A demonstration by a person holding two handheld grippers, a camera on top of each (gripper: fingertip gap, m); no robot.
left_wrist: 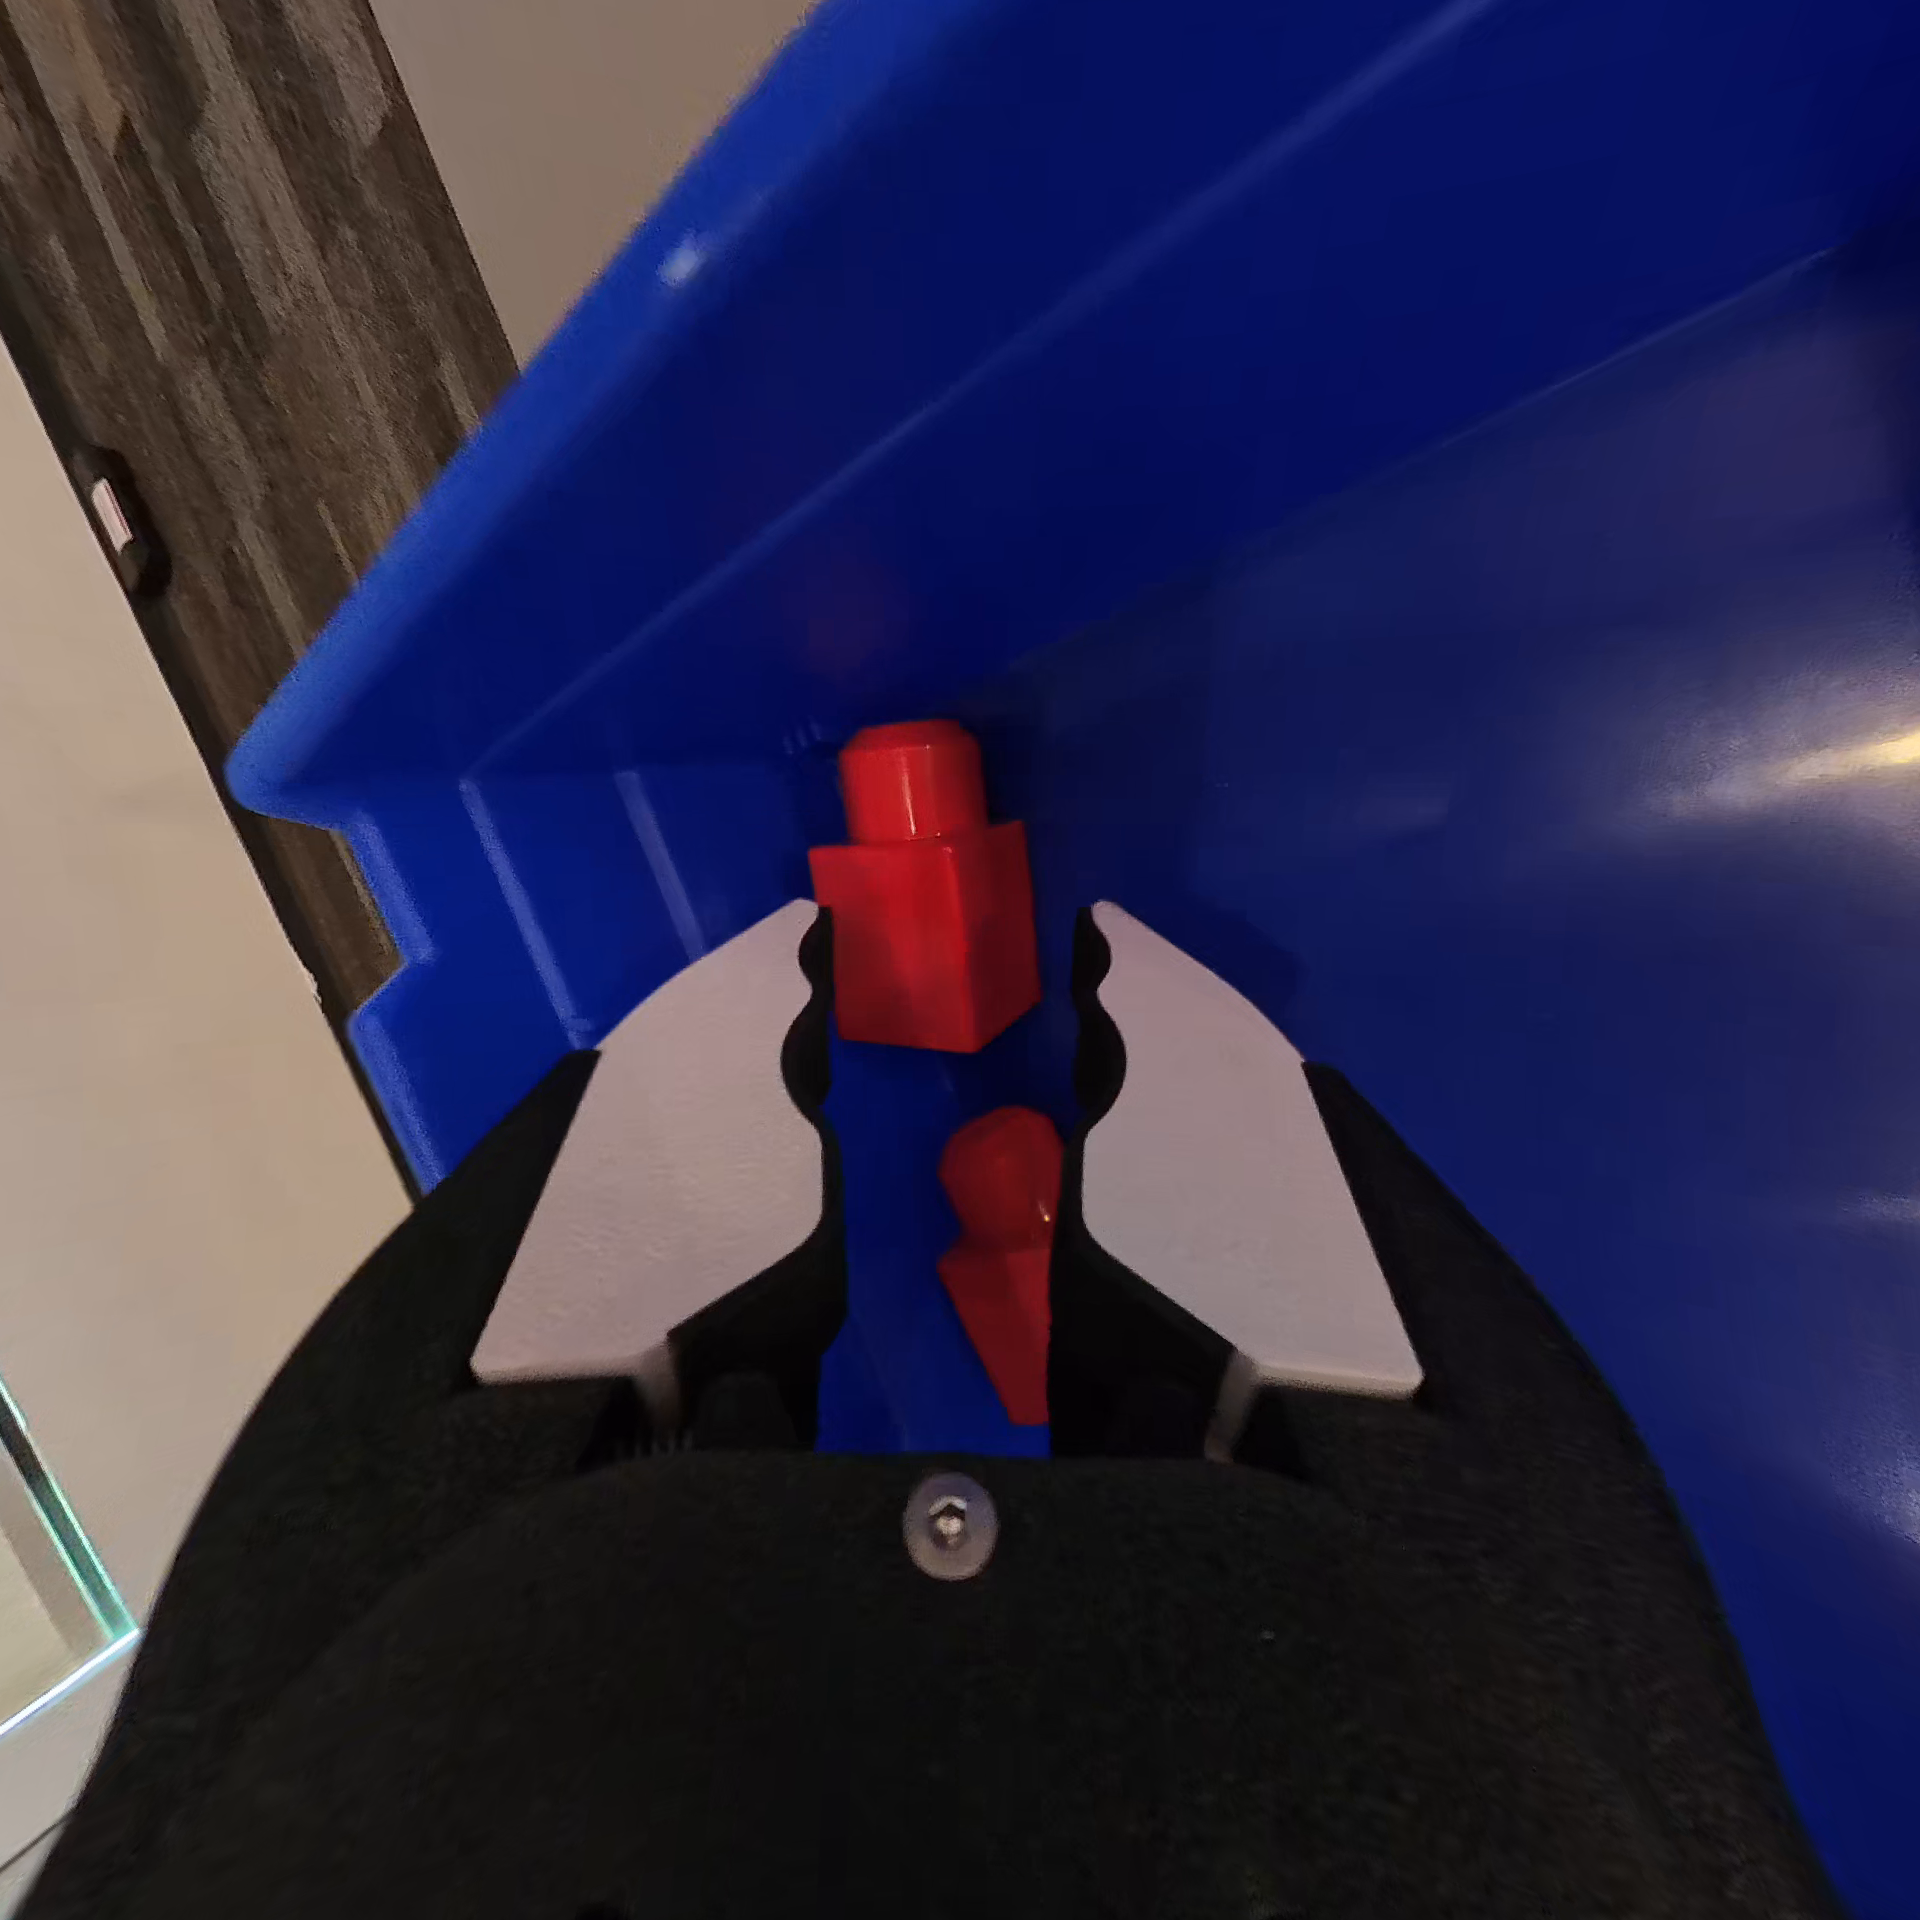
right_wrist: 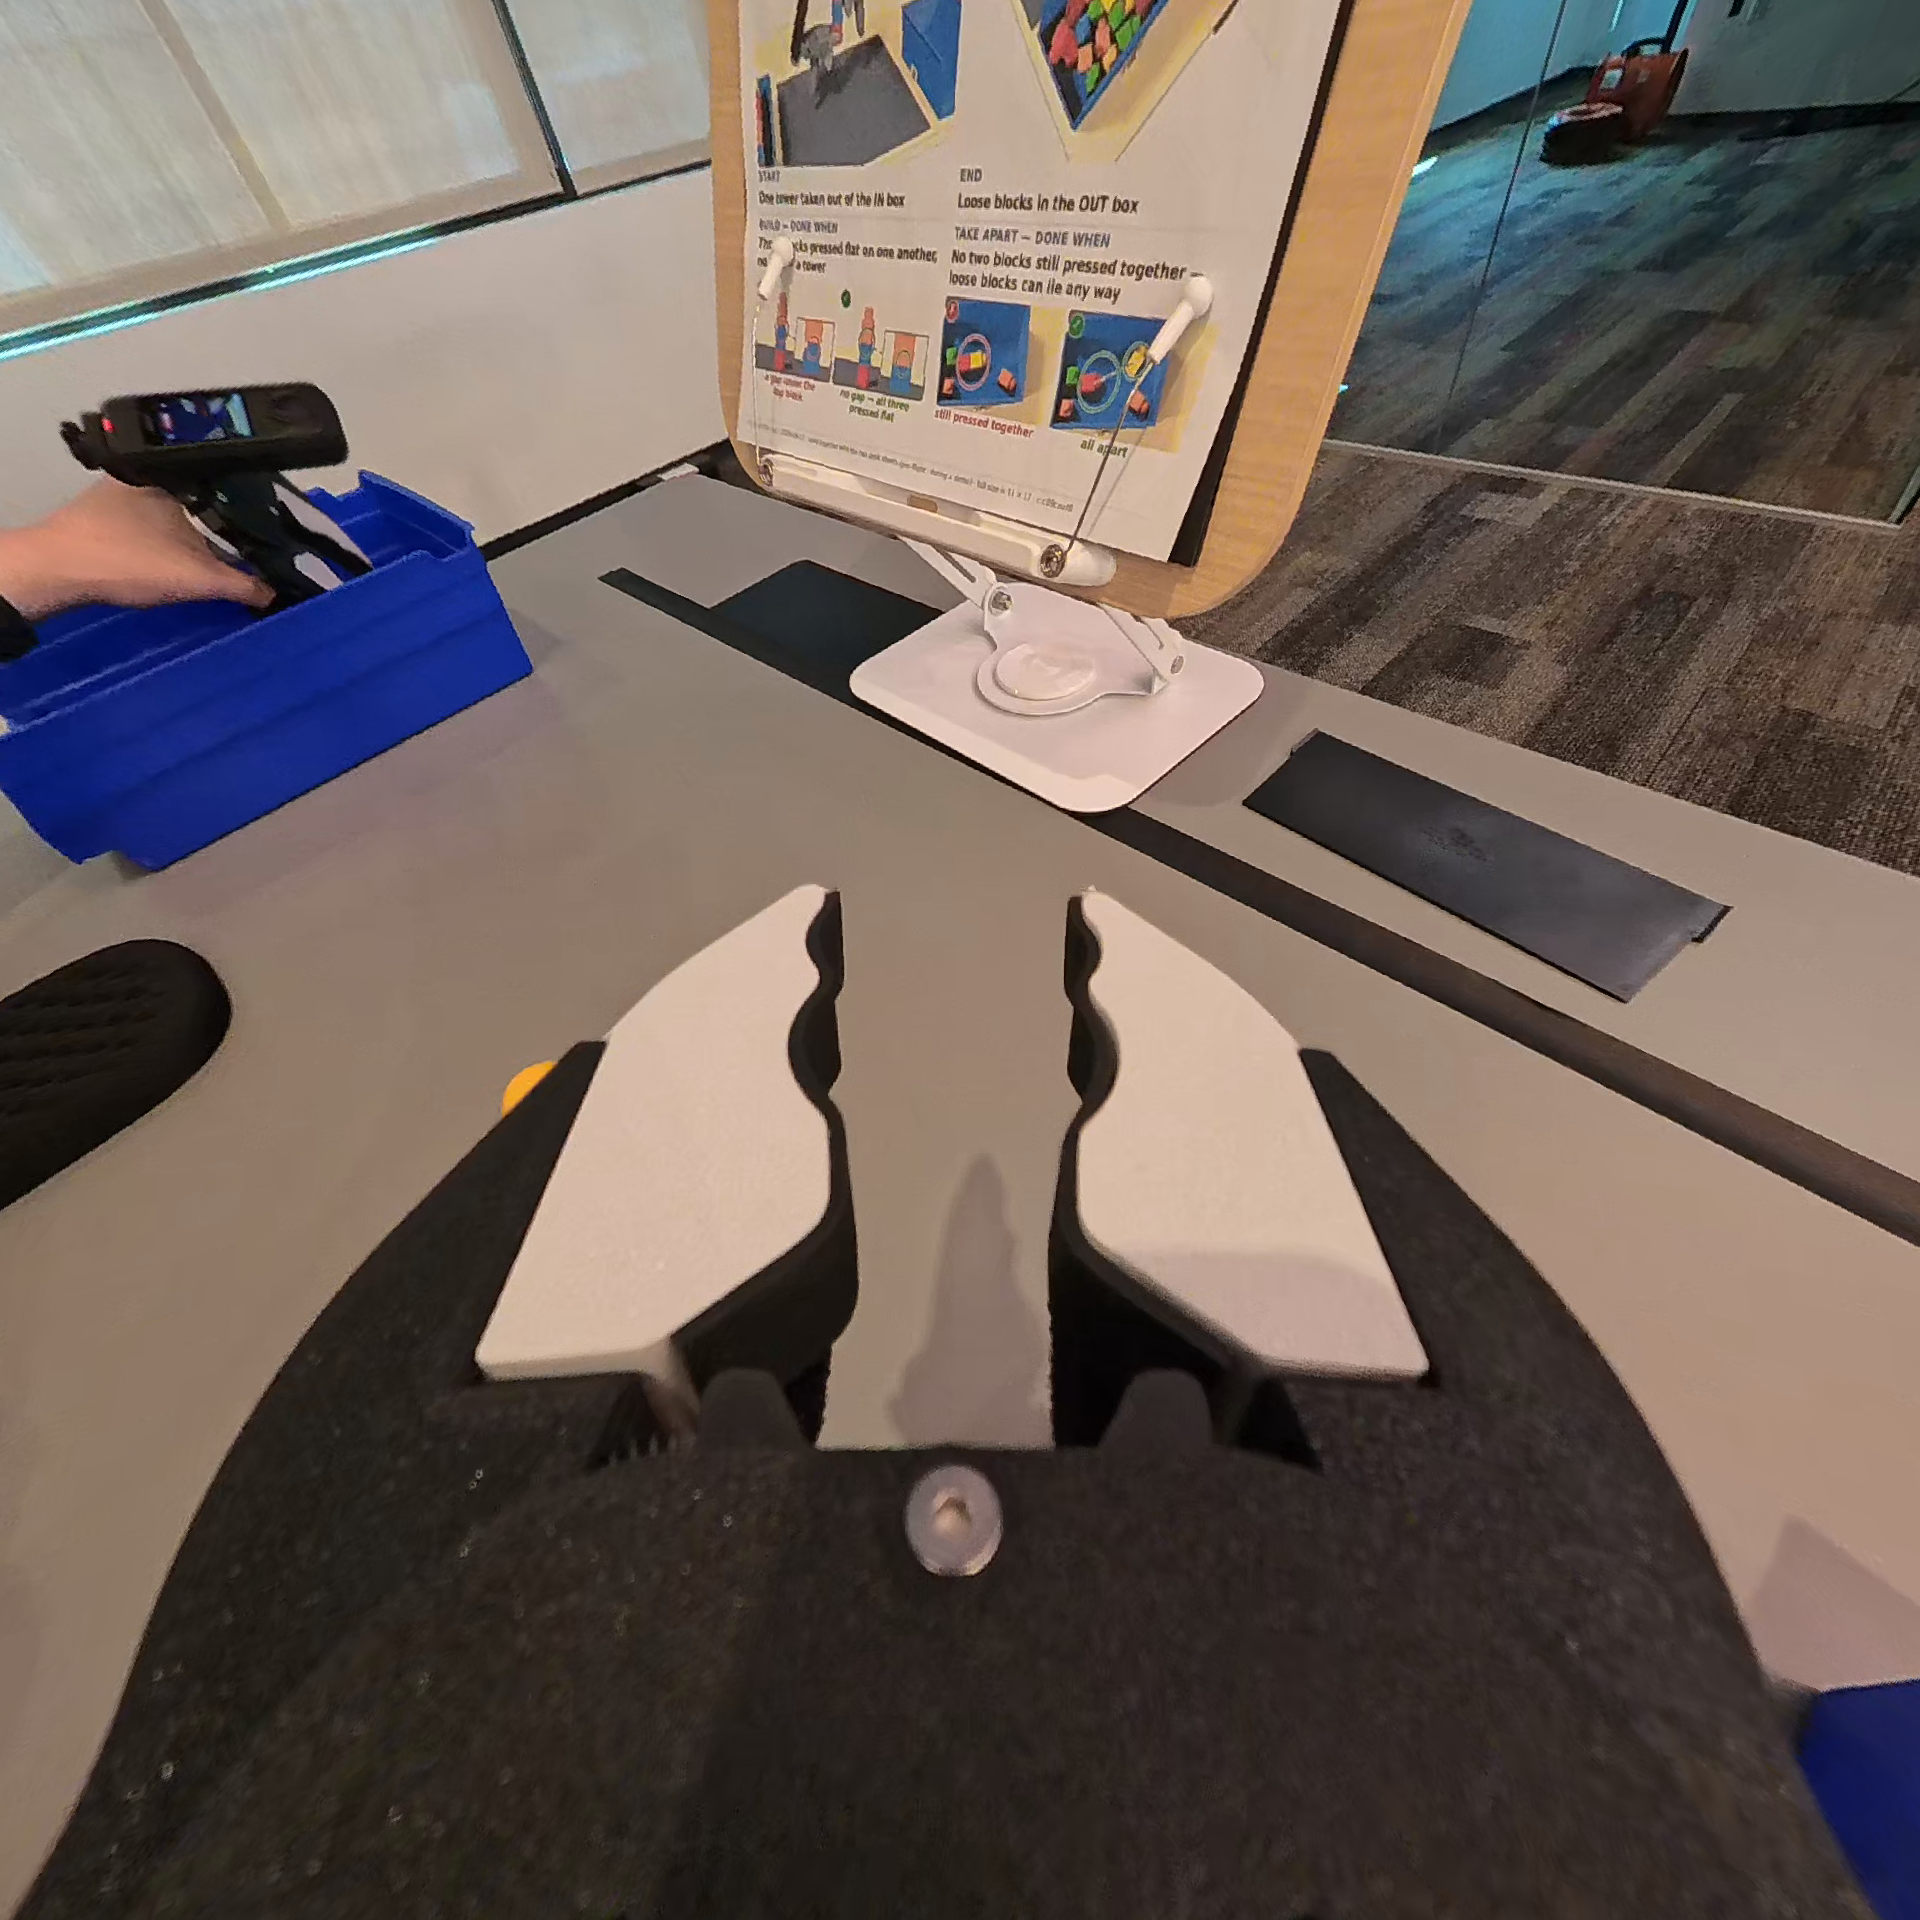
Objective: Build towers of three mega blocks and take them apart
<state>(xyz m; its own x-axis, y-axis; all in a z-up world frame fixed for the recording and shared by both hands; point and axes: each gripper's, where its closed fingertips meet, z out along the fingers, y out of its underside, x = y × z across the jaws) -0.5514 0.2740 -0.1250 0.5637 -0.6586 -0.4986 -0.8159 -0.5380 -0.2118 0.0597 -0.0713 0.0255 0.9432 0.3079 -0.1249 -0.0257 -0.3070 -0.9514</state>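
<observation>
In the left wrist view my left gripper reaches down into a blue bin. Its jaws are open around a single-stud red block in the bin's corner; the block sits against the left finger with a gap on the right. A second red shape shows lower between the fingers; I cannot tell whether it is a block or a reflection. In the right wrist view my right gripper is open and empty above the grey table. The left gripper, held by a hand, shows inside the bin at far left.
A stand with an instruction sheet rests on a white base at the table's back. Black cover plates lie in the table. A black pad is at left, a yellow piece beside my right gripper, a blue object at bottom right. About 70 cm separates my left fingertips from my right.
</observation>
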